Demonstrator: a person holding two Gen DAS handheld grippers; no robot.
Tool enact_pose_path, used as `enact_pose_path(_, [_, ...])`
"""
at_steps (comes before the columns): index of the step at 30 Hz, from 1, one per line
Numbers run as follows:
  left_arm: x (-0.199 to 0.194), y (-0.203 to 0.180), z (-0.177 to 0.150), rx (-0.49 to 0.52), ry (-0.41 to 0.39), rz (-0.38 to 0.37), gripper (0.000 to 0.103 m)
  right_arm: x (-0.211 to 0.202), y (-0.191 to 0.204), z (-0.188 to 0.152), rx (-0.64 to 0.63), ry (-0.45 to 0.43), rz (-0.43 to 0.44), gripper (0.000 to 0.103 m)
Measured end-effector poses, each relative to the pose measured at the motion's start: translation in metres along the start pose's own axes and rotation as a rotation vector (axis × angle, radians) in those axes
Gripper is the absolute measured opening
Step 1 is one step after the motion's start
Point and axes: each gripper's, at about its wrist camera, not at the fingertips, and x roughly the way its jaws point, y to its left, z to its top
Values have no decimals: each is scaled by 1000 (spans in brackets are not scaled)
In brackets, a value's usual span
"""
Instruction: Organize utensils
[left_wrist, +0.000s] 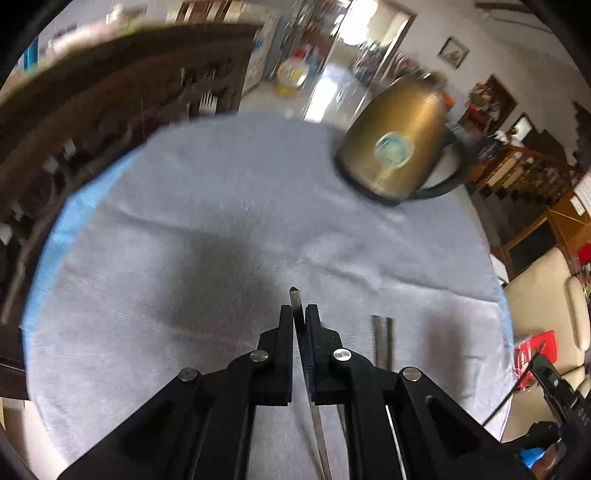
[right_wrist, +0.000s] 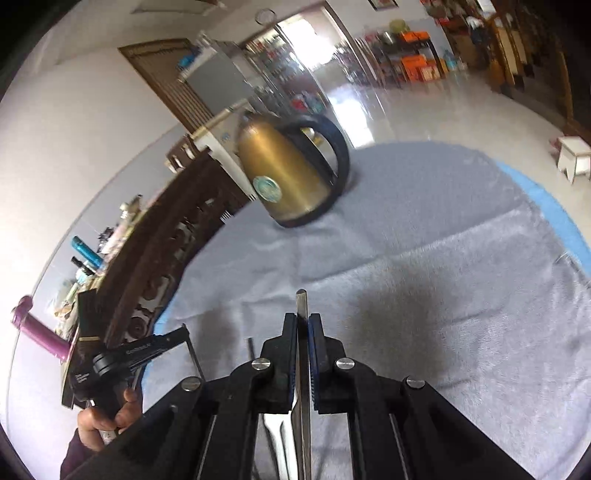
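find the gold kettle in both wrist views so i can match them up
Left wrist view: the gold kettle stands upper right, at the far edge of the grey cloth, handle to the right.
Right wrist view: the kettle is upper centre-left, also at the cloth's far edge.
Shared landmark: the round teal sticker on its side.

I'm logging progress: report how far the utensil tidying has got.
Done: nothing visibly sorted yet. In hand: the left tongs are shut on a metal utensil handle, the right tongs on another metal utensil. Left: a pair of metal chopsticks lies on the grey cloth.
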Motion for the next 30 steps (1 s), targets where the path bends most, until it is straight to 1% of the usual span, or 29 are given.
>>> enact_pose_path(2, [-30, -9, -7, 32, -68, -7, 6, -22, 12, -5, -36, -48, -3, 7])
enact_pose_path(6, [-87, -25, -27, 87, -199, -14, 5, -66, 36, -19, -123, -146, -36, 7])
enact_pose_path(9, [-118, -31, -40, 106, -276, -13, 5, -92, 54, -32, -170, -211, -55, 7])
enact_pose_path(12, [-147, -35, -50, 126, -340, -15, 5, -111, 65, -43, -193, -252, -60, 7])
enact_pose_path(18, [-190, -48, -61, 154, -407, -54, 5, -150, 86, -57, -238, -332, -76, 7])
enact_pose_path(21, [-214, -54, -65, 166, -434, -88, 5, -166, 97, -57, -259, -348, -76, 7])
enact_pose_path(23, [-229, -59, -68, 176, -445, -113, 5, -176, 102, -57, -260, -352, -68, 7])
enact_pose_path(30, [-271, -71, -81, 205, -483, -183, 5, -220, 125, -59, -298, -414, -28, 7])
